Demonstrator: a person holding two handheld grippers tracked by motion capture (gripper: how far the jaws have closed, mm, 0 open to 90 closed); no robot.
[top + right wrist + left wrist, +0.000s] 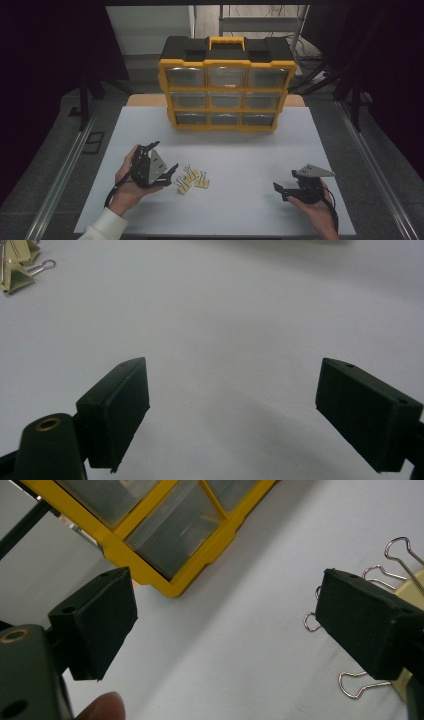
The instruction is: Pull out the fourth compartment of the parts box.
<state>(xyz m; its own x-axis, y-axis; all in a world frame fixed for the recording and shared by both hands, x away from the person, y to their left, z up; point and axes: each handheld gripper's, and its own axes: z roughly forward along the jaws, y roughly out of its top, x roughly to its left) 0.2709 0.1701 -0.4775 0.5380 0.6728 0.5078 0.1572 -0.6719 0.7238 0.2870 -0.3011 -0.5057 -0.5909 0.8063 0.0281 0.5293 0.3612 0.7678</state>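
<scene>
— Where do the binder clips lie?
— They sit in a small cluster on the white table, towards its near edge and left of its middle. They are pale yellow with bare wire handles, and at least three can be told apart in the high view. In the left gripper view their wire loops and a bit of yellow body show past the right-hand jaw; in the right gripper view one clip shows at the top left corner.

— And the left hand-held gripper?
— It is held just beside the clips, on the side of the table's left edge, tilted, and close above the table. Its jaws stand wide apart with nothing between them but bare table. One jaw tip is close to the clips; whether it touches them cannot be told. A fingertip of the holding hand shows at the bottom of the left gripper view.

— The right hand-held gripper?
— It is near the table's near right corner, well apart from the clips, and its jaws point towards the left edge. Its jaws are spread as well and hold nothing; plain white table lies between them.

— What else is on the table?
— A yellow and black organiser with a carry handle stands upright at the far edge, about mid-width. It has three rows of three clear drawers, all shut. Its lower yellow corner also shows in the left gripper view.
</scene>
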